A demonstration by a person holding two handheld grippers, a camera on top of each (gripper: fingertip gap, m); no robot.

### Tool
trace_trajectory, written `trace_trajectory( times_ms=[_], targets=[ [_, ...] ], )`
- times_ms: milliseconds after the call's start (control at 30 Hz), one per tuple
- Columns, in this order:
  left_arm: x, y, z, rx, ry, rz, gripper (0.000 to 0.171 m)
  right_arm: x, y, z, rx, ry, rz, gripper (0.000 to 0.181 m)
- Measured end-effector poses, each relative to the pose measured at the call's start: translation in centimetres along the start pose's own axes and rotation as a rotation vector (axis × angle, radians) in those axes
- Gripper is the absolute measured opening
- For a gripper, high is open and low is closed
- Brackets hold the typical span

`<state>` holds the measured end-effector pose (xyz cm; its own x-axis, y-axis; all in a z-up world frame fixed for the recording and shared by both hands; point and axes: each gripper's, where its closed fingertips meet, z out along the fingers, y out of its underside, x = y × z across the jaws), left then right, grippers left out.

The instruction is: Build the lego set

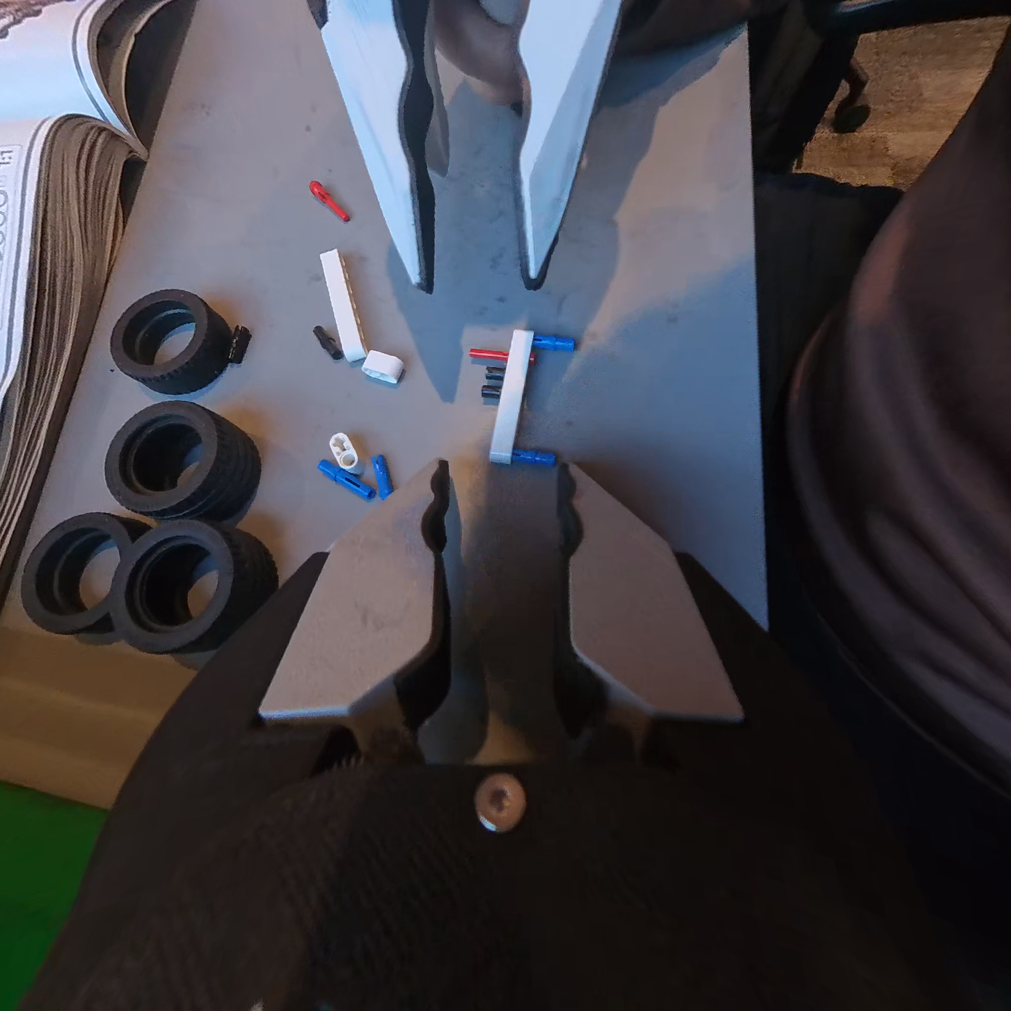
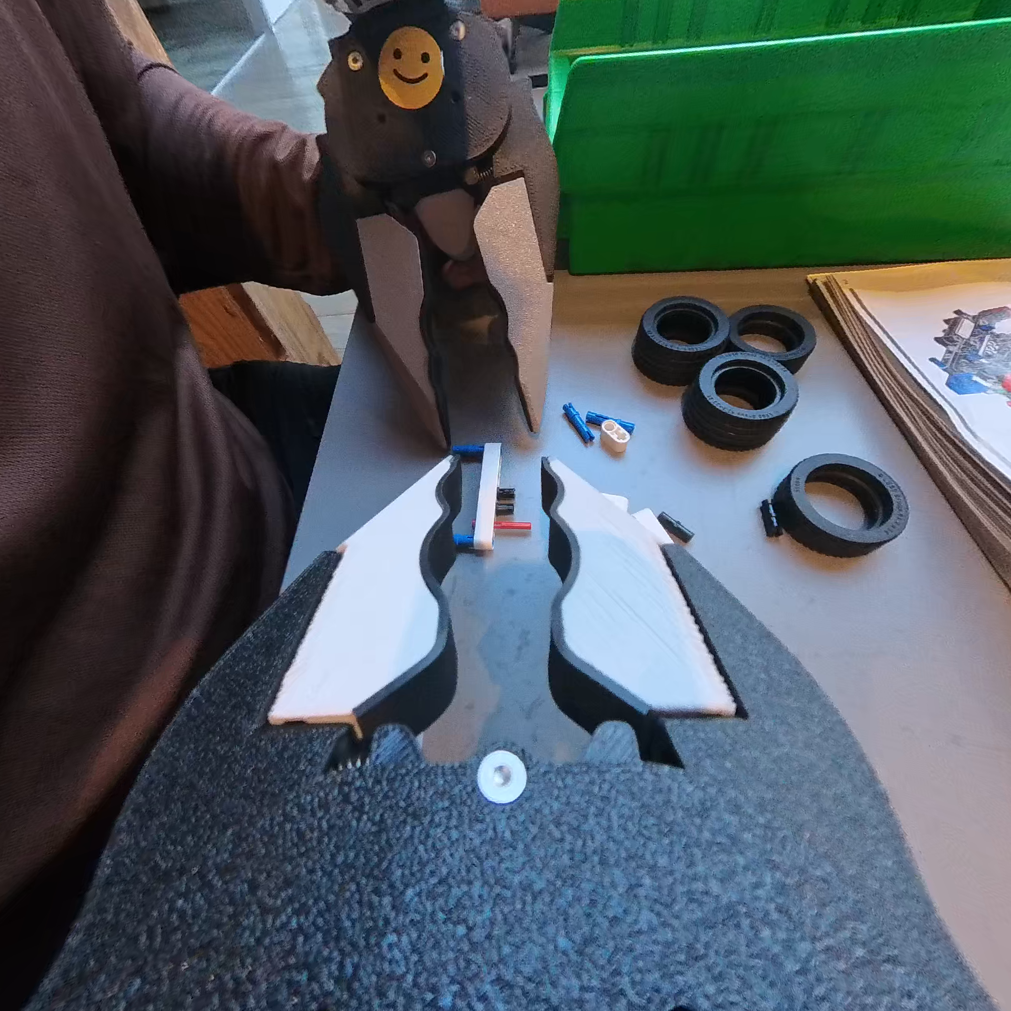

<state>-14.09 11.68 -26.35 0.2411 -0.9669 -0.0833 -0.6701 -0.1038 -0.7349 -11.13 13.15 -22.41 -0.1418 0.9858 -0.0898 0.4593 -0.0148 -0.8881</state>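
Grey tabletop [image 1: 656,246] carries the loose parts, with a green bin [image 2: 766,164] behind and an open instruction booklet [image 2: 930,372] to one side. Four black tyres [image 1: 180,465] lie near the booklet.

Work piece: a white beam [image 1: 511,399] lies on the tabletop between the two tools. It carries a blue pin [image 1: 552,343] at one end, a second blue pin [image 1: 533,457] at the other, a red axle [image 1: 489,354] through it, and two black pins [image 1: 494,383] on one side.

Left hand-held gripper [image 1: 500,470]: fingers spread, holding nothing, tips just beside the beam's near end. Right hand-held gripper [image 2: 498,465]: fingers spread, holding nothing, the beam lying between its tips in its own view.

Spare parts: a longer white beam [image 1: 343,303], a short white beam [image 1: 383,366], a white connector [image 1: 344,448], two loose blue pins [image 1: 355,478], a loose black pin [image 1: 327,342] and a red axle pin [image 1: 328,199].

Probable step: seize the beam assembly. Recommended procedure:
- Close on the flat faces of the beam, not on the protruding pins
- Steady one end with the second tool
- Lift level, as the pins may catch or loosen
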Motion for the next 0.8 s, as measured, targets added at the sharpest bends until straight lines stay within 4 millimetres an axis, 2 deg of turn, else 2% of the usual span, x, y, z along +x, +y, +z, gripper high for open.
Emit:
trace_trajectory(
  times_ms=[400,633,800],
  targets=[
    [0.3,-0.1,-0.1,0.01,0.017,0.011,0.038,0.7,-0.3,-0.6,0.027,0.083,0.002,0.036],
    [1.2,0.1,-0.1,-0.005,0.101,0.012,0.038,-1.7,0.7,2.9,-0.17,0.154,-0.034,0.042],
    [1.1,0.1,0.0,-0.007,0.079,0.017,0.036,-1.7,1.0,4.4,-0.26,0.212,-0.036,0.042]
  ],
)
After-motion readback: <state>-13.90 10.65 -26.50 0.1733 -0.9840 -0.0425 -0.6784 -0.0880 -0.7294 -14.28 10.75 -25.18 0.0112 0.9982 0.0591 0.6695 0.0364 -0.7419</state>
